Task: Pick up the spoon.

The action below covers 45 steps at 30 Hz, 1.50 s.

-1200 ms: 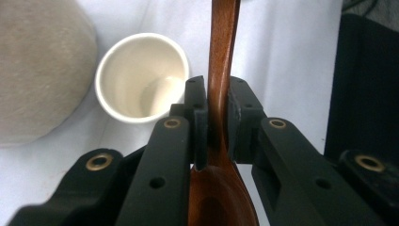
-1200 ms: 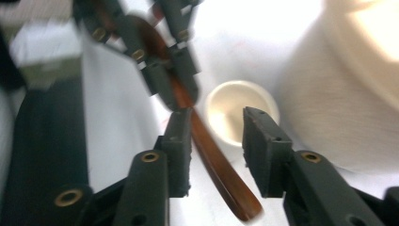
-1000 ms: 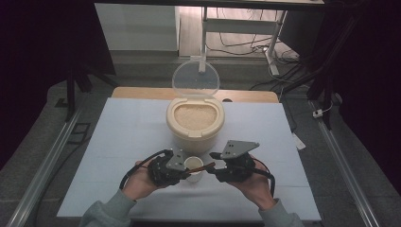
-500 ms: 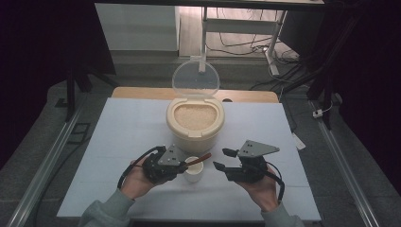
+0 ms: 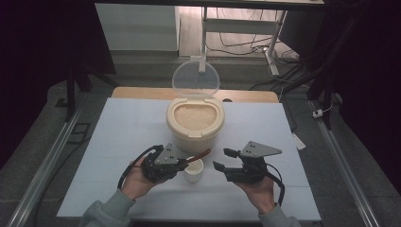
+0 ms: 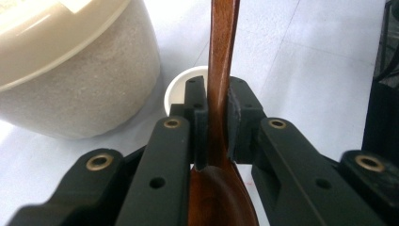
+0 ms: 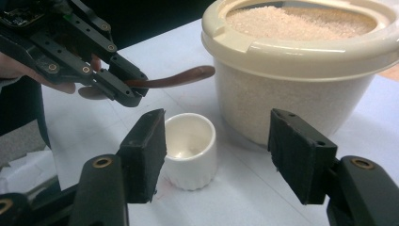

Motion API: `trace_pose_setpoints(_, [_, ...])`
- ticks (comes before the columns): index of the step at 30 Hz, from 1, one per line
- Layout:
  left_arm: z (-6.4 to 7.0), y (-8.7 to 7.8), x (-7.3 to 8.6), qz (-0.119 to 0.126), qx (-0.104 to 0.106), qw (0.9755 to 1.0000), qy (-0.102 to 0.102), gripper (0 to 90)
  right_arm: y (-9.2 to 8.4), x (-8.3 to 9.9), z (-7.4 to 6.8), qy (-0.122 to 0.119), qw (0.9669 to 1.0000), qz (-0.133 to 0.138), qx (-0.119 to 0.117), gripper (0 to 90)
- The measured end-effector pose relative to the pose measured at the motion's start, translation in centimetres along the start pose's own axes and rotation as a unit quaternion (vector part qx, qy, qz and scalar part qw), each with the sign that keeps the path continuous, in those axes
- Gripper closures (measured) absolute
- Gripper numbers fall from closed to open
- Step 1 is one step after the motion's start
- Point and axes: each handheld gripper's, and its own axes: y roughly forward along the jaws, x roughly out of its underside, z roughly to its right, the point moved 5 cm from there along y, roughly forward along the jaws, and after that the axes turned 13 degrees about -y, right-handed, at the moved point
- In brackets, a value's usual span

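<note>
1. A brown wooden spoon (image 6: 221, 61) sits clamped by its handle between the jaws of the left gripper (image 5: 182, 163), its free end reaching out over a small white cup (image 5: 193, 170) near the front of the table.
2. The cup stands upright on the pale blue table (image 5: 118, 132), just in front of a cream rice container (image 5: 195, 124) filled with grains, its clear lid (image 5: 195, 80) tipped up behind it.
3. In the right gripper view, the cup (image 7: 190, 149) stands beside the container (image 7: 301, 70) with a narrow gap between them.
4. The right gripper (image 5: 226, 160) hangs just to the right of the cup, jaws spread apart and having just been opening, with nothing pressed between them; in its own view the cup stands ahead of its left jaw.
5. Bare table lies open to the left and right of both hands, and the front edge runs close beneath the person's sleeves.
6. Metal rails (image 5: 42, 165) flank the table on both sides.
</note>
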Motion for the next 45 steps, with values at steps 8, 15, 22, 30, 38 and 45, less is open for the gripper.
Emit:
trace_pose_setpoints(8, [0.6, 0.7, -0.1, 0.01, -0.007, 0.9999, 0.0, 79.3, 1.0, 0.1, -0.8, 0.033, 0.9993, 0.011, -0.011, 35.3])
trace_pose_setpoints(15, [1.2, 1.3, -0.1, 0.018, -0.017, 0.9997, 0.005, 79.3, 1.8, -0.1, -1.5, 0.056, 0.9983, 0.017, -0.008, 35.6])
trace_pose_setpoints(22, [1.9, 1.8, -0.2, 0.02, -0.027, 0.9993, 0.016, 79.2, 2.5, -0.1, -1.8, 0.087, 0.9958, 0.028, 0.004, 39.5])
trace_pose_setpoints(30, [2.8, 2.5, -0.1, 0.02, -0.05, 0.9977, 0.04, 79.1, 2.7, 0.1, -1.8, 0.121, 0.9914, 0.05, 0.006, 55.3])
trace_pose_setpoints(38, [2.9, 2.6, -0.1, 0.026, -0.068, 0.9964, 0.043, 79.0, 2.5, -0.1, -1.9, 0.136, 0.9881, 0.07, -0.014, 66.9])
trace_pose_setpoints(45, [2.9, 2.4, 0.0, 0.026, -0.064, 0.9968, 0.041, 77.2, 2.2, -0.6, -2.4, 0.138, 0.9841, 0.098, -0.054, 81.8])
